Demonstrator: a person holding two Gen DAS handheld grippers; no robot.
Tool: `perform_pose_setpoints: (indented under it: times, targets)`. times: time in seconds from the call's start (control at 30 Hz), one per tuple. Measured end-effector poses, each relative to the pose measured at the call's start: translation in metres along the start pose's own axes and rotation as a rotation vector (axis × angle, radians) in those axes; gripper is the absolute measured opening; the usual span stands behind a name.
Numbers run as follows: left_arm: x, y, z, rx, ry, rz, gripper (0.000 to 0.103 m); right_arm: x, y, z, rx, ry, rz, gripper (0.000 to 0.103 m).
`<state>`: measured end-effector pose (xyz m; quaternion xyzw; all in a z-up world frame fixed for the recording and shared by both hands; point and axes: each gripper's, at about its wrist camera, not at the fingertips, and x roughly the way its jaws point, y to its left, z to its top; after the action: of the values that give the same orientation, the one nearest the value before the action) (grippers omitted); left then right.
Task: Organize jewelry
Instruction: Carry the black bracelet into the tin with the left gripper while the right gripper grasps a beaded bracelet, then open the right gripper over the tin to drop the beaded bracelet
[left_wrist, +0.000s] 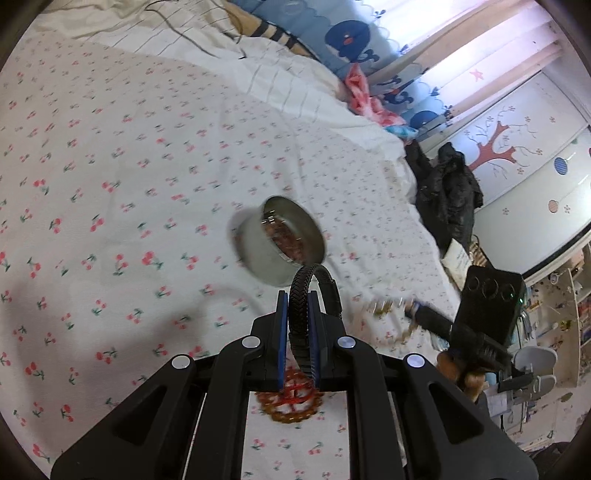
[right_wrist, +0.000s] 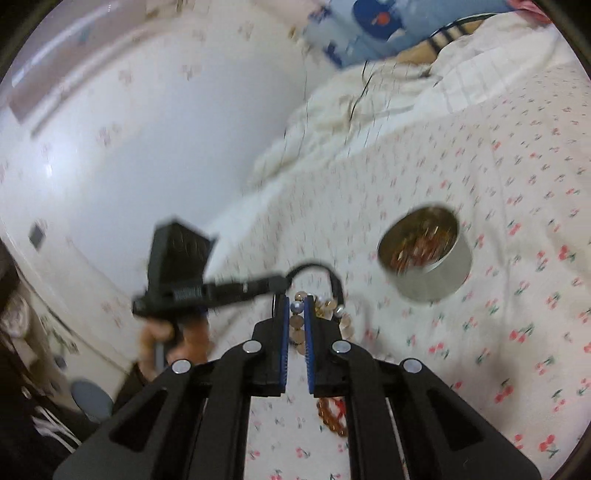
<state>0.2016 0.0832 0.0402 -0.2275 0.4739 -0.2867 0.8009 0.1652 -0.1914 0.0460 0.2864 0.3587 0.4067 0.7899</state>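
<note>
I can't make out the motion-smeared contents of the metal tin (right_wrist: 424, 254), and my left gripper (left_wrist: 298, 325) hides part of the amber bead bracelet (left_wrist: 291, 406).

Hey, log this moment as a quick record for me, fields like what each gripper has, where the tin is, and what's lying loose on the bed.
surface: bed sheet with cherry print
left gripper: shut on the black braided bracelet
right gripper: shut on the beaded bracelet, pale and brown beads
round metal tin: standing on the sheet, lid off, already holding reddish jewelry, ahead of both grippers
loose on sheet: amber bead bracelet with red cord, under the left gripper
image quality: motion blur in both views
</note>
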Motion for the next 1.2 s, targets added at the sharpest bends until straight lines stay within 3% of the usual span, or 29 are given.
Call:
perform_pose_setpoints:
  times: [0.17,0.4,0.5,0.63,0.67,0.7,0.8,0.97,1.1,1.2]
  targets:
    - [0.007,-0.012,0.010,0.010,-0.001,0.002,0.009,-0.014,-0.014,0.016,0.037,-0.077,0.004,0.008]
    - [0.039,-0.025,0.040,0.018,0.006,-0.001,0.009,-0.012,-0.029,0.041,0.069,-0.113,-0.020,0.008]
    - [0.060,-0.029,0.056,0.033,0.006,0.044,0.009,-0.017,-0.037,0.041,0.086,-0.123,-0.032,0.008]
    - [0.086,-0.030,0.070,0.058,0.018,0.157,0.010,-0.021,-0.043,0.043,0.104,-0.140,-0.042,0.008]
    - [0.095,-0.031,0.072,0.072,0.041,0.208,0.013,-0.022,-0.044,0.043,0.106,-0.139,-0.046,0.008]
    - [0.103,-0.031,0.073,0.091,0.065,0.254,0.023,-0.021,-0.045,0.043,0.106,-0.137,-0.053,0.008]
    - [0.110,-0.033,0.071,0.124,0.106,0.303,0.050,-0.016,-0.045,0.042,0.102,-0.126,-0.075,0.008]
    - [0.076,-0.036,0.070,0.126,0.046,0.356,0.064,-0.001,-0.041,0.045,0.085,-0.105,-0.116,0.008]
    - [0.032,-0.030,0.054,0.093,-0.032,0.349,0.073,0.018,-0.032,0.060,0.033,-0.105,-0.155,0.008]
    - [0.009,-0.015,0.037,0.041,-0.061,0.338,0.077,0.044,-0.019,0.069,-0.074,-0.065,-0.277,0.008]
